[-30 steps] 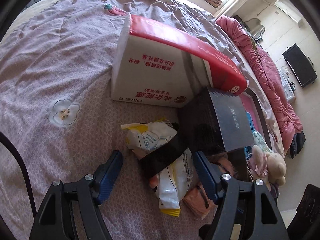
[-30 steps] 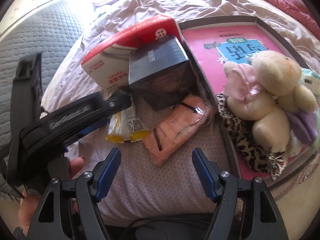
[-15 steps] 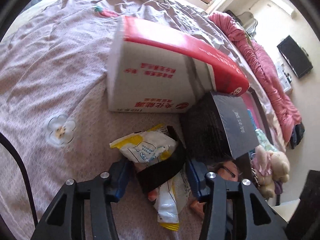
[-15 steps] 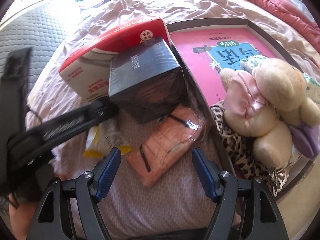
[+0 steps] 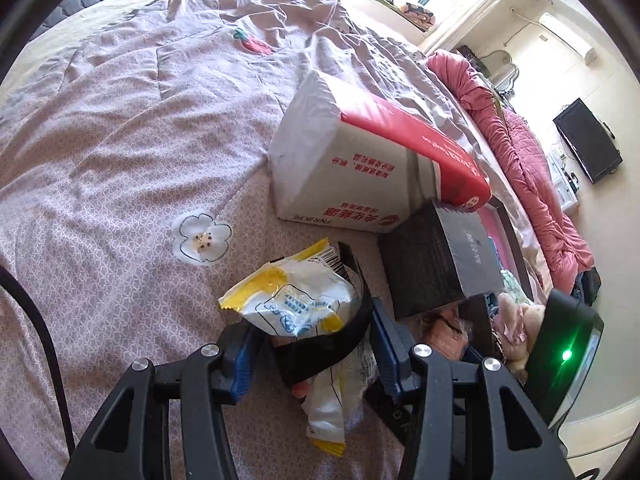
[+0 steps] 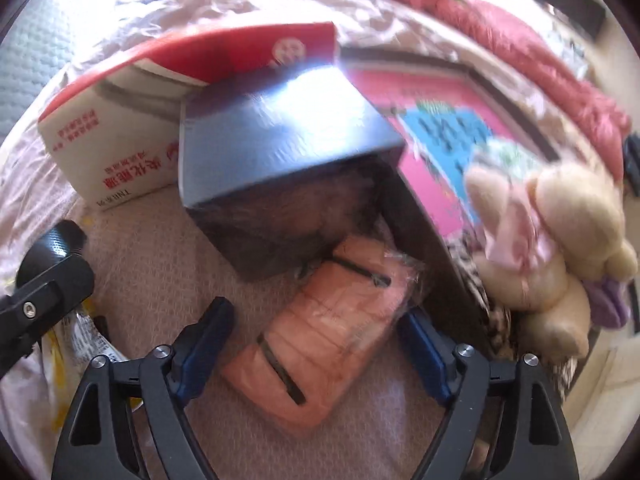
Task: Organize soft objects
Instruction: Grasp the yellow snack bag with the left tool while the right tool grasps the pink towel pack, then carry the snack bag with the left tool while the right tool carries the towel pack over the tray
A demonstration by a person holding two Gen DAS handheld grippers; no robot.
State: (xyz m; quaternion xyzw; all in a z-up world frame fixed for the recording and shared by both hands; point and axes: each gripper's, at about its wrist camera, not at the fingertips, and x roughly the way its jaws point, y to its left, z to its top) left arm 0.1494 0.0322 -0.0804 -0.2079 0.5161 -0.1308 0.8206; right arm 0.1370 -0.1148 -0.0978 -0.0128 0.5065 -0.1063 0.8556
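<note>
My left gripper (image 5: 314,334) is shut on a white-and-yellow snack packet (image 5: 298,300) wrapped by a black band (image 5: 340,342), lifted slightly off the bedspread. My right gripper (image 6: 316,344) is open, its blue pads either side of a pink wrapped packet (image 6: 328,332) lying on the bed. A beige plush bear (image 6: 548,240) with a pink bow lies in the dark-framed tray (image 6: 436,232) at right. The packet also shows in the right wrist view (image 6: 76,340) beside the left gripper's body.
A white-and-red carton (image 5: 360,160) and a black box (image 5: 436,264) stand just beyond the packets; both show in the right wrist view, the black box (image 6: 280,152) close ahead. A pink book (image 6: 432,120) lies in the tray. A red quilt (image 5: 532,160) is bunched at right.
My left gripper closed on the snack packet and raised it. My right gripper moved forward and down so that its open fingers straddle the pink packet.
</note>
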